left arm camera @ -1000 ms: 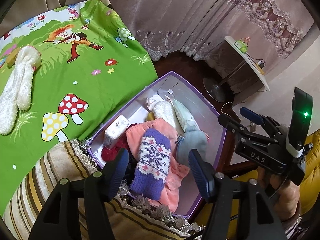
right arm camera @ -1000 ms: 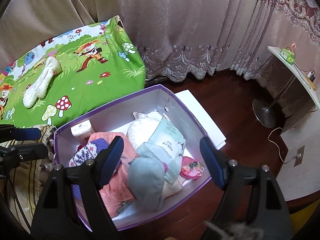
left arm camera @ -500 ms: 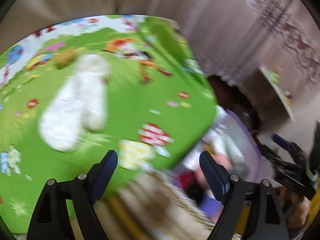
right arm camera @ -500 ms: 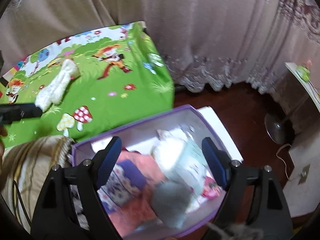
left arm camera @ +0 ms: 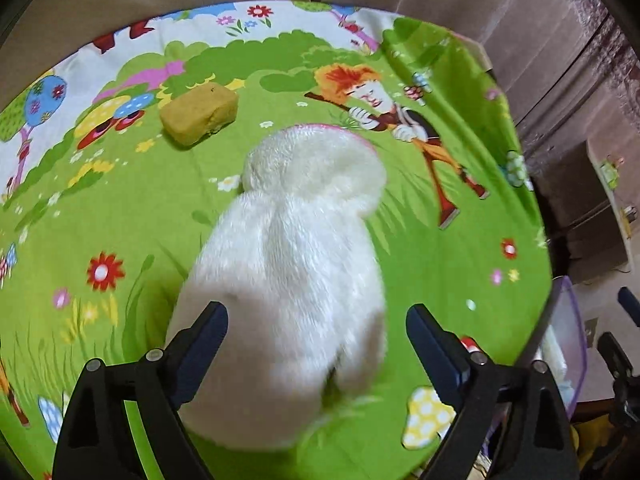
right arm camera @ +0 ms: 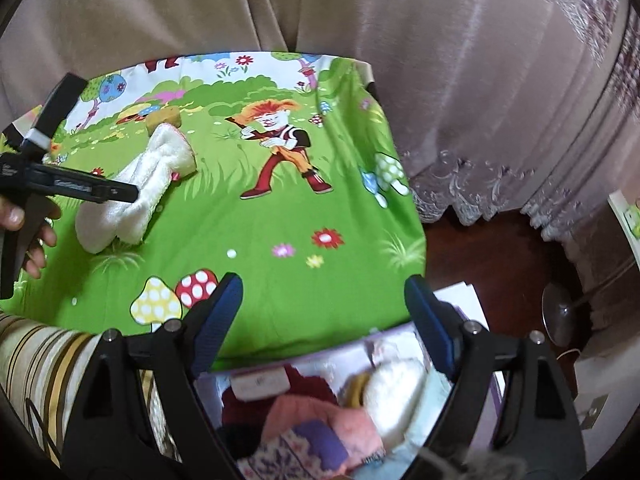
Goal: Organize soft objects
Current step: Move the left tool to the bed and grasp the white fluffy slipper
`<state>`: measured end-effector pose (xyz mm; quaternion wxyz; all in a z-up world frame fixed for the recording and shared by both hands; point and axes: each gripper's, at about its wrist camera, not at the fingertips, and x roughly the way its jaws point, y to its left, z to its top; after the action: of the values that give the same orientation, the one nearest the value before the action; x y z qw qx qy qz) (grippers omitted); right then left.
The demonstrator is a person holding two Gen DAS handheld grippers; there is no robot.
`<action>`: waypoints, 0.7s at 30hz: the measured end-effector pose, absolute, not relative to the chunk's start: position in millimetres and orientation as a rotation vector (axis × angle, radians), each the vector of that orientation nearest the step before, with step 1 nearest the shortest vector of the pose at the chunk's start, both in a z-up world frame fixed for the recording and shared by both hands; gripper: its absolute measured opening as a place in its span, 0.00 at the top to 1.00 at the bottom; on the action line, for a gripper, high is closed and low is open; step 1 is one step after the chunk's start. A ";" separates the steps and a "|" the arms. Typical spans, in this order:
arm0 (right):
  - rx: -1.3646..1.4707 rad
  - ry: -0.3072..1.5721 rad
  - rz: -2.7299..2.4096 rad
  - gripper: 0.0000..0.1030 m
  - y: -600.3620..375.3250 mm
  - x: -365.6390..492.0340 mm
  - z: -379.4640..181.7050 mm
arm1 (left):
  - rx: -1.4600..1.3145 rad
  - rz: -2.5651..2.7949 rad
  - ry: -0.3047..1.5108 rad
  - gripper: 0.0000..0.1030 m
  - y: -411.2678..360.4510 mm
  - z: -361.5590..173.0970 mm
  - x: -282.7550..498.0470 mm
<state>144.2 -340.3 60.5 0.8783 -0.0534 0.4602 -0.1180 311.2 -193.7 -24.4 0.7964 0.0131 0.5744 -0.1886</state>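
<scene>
A pair of white fluffy socks [left arm camera: 296, 264] lies on the green cartoon cloth [left arm camera: 120, 208]. My left gripper [left arm camera: 316, 312] hangs close above the socks' near end. Its jaws are opening, and the pads stand either side of the socks without pressing on them. A yellow sponge block [left arm camera: 199, 114] sits just beyond the socks. In the right wrist view the same socks [right arm camera: 136, 192] and sponge [right arm camera: 164, 116] are at far left, with a left finger [right arm camera: 100, 190] across the socks. My right gripper [right arm camera: 323, 282] is open and holds nothing, over the cloth's near edge above the purple box [right arm camera: 360, 340].
The box holds several soft items, among them a pink hat [right arm camera: 320, 416], a purple patterned knit [right arm camera: 304, 448] and a white plush piece [right arm camera: 396, 384]. A striped cushion [right arm camera: 36, 364] lies at lower left. Curtains [right arm camera: 440, 60] hang behind, and a stand base [right arm camera: 560, 312] sits on the dark floor.
My left gripper swung from over the box to above the white socks, and its jaws widened. My right gripper shifted toward the cloth, so the box now sits at the bottom of its view.
</scene>
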 end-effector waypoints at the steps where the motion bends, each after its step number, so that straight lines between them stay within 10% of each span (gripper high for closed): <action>1: -0.117 0.964 -0.244 0.17 -339.0 148.4 58.6 | 0.036 -0.402 1.239 0.10 -195.4 -27.4 314.9; 17: -0.121 0.996 -0.219 0.17 -335.0 179.8 37.0 | 0.118 -0.402 1.251 0.01 -207.3 -54.5 331.9; 21: -0.109 0.998 -0.211 0.17 -335.2 182.3 35.2 | 0.205 -0.364 1.223 0.23 -209.9 -53.7 327.4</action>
<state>182.3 -335.2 35.2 0.8713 -0.0520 0.4774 -0.1008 327.4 -209.9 -53.7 0.7983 0.0956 0.5700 -0.1696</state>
